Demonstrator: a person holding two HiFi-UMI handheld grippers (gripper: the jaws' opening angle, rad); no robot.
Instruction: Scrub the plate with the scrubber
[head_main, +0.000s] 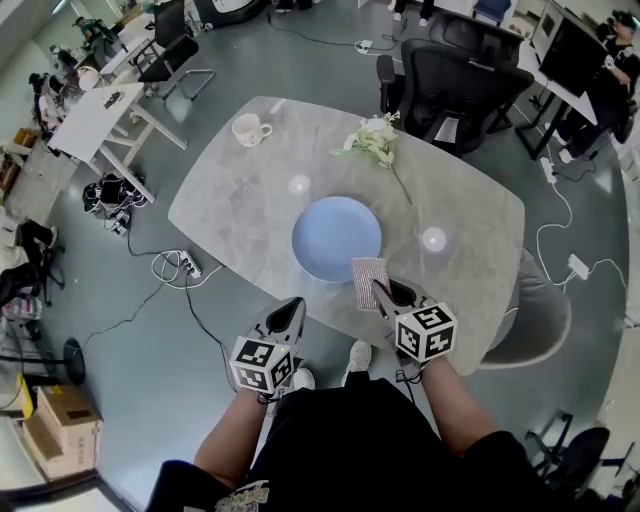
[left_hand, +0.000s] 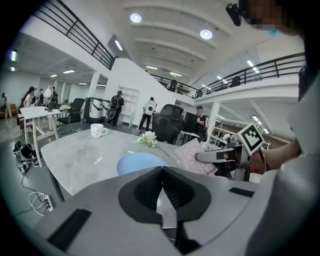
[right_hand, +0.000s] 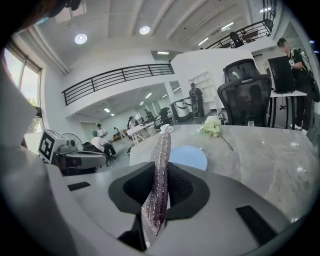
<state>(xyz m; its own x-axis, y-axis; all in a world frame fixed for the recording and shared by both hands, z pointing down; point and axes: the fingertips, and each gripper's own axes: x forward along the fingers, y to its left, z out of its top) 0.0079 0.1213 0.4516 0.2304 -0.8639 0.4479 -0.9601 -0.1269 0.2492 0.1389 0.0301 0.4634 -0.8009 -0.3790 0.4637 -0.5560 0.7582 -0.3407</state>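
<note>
On the grey table (head_main: 240, 200) the blue plate (head_main: 336, 238) lies just ahead of both grippers; the right gripper (head_main: 388, 293), the nearer, pinches the scrubber (head_main: 368, 283) edge-up at the plate's near rim, seemingly not touching; the left gripper (head_main: 291, 312) hangs pressed shut, empty.

Grey marbled surface (head_main: 250, 190) with rounded corners, standing on a grey floor (head_main: 150, 330). Round blue plate (head_main: 336, 238) lies flat near the middle, toward the near edge; white mug (head_main: 248, 129) sits upright by the far left edge, well apart from the plate. White flowers (head_main: 372, 142) lie on their side at the far edge, right of the mug, the stem running toward the plate's right side without touching it.
</note>
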